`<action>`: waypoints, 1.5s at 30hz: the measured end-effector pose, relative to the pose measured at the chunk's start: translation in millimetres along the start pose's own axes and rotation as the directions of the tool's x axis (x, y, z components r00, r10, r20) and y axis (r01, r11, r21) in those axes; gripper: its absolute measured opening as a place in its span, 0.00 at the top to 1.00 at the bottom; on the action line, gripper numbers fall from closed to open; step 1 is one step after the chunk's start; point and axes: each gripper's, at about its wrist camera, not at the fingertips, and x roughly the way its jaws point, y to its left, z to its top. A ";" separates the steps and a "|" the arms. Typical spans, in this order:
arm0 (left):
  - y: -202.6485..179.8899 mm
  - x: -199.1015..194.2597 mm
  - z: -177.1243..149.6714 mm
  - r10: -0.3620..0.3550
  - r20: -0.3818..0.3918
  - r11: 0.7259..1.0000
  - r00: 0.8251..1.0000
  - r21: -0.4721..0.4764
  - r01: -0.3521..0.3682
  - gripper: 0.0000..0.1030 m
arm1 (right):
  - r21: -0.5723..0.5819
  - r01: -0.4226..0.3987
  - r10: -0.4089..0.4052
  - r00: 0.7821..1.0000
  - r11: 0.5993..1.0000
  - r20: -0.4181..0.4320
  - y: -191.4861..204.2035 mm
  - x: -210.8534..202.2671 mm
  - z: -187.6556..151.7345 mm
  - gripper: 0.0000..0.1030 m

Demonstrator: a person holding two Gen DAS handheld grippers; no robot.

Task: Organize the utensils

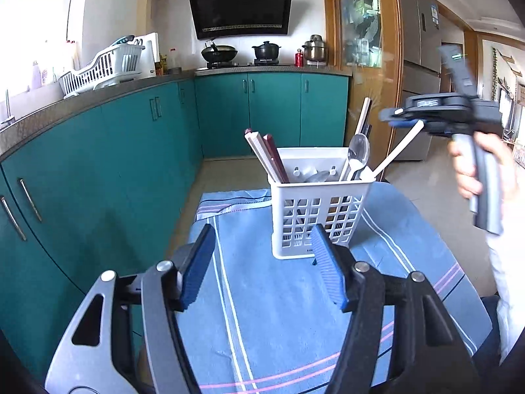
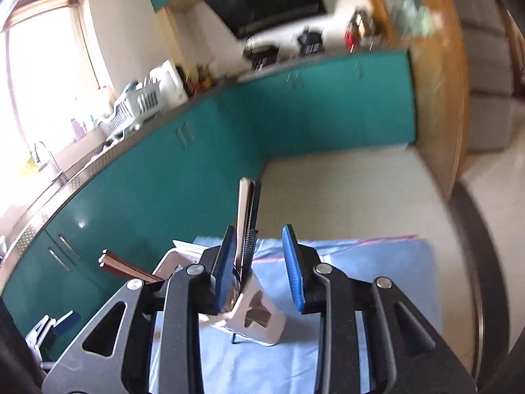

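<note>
A white slotted utensil basket [image 1: 316,210] stands on a blue striped cloth [image 1: 262,295]. It holds chopsticks [image 1: 265,156] at the left, a metal spoon [image 1: 358,152] and a white plastic spoon [image 1: 393,154] at the right. My left gripper [image 1: 262,262] is open and empty, just short of the basket. My right gripper [image 1: 398,118] hovers above the basket's right side, by the white spoon's handle tip. In the right wrist view its fingers [image 2: 259,269] are open over the basket [image 2: 252,315] and nothing is between them.
Teal kitchen cabinets [image 1: 115,151] run along the left and back, with a white dish rack [image 1: 105,65] on the counter and pots on the stove [image 1: 242,54]. A fridge [image 1: 420,75] stands at the right. The cloth-covered table drops off to bare floor [image 1: 223,170] behind.
</note>
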 end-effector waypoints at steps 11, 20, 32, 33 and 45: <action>-4.3 3.6 1.0 -0.005 -0.015 1.000 1.000 0.017 0.005 0.36 | 0.092 -0.125 0.132 0.989 0.988 -0.072 -3.2 38.0 -4.0 0.92; -8.4 7.8 -1.9 -0.018 -0.031 1.000 0.999 0.020 0.018 0.36 | 0.068 -0.112 0.113 0.994 0.991 -0.011 5.0 13.2 10.1 0.92; -8.4 11.0 -4.8 -0.026 -0.042 1.000 0.999 0.013 0.026 0.31 | -0.011 -0.039 0.039 0.997 0.999 0.062 7.8 -17.7 11.6 0.92; -8.6 11.4 -5.1 -0.025 -0.044 1.000 0.999 0.015 0.025 0.31 | -0.022 -0.026 0.027 0.999 0.999 0.047 7.4 -17.1 3.3 0.90; 0.0 9.0 -10.3 0.006 -0.052 0.999 0.999 -0.031 -0.008 0.25 | 0.041 0.057 -0.065 0.971 0.998 0.232 0.2 -117.0 -65.0 0.44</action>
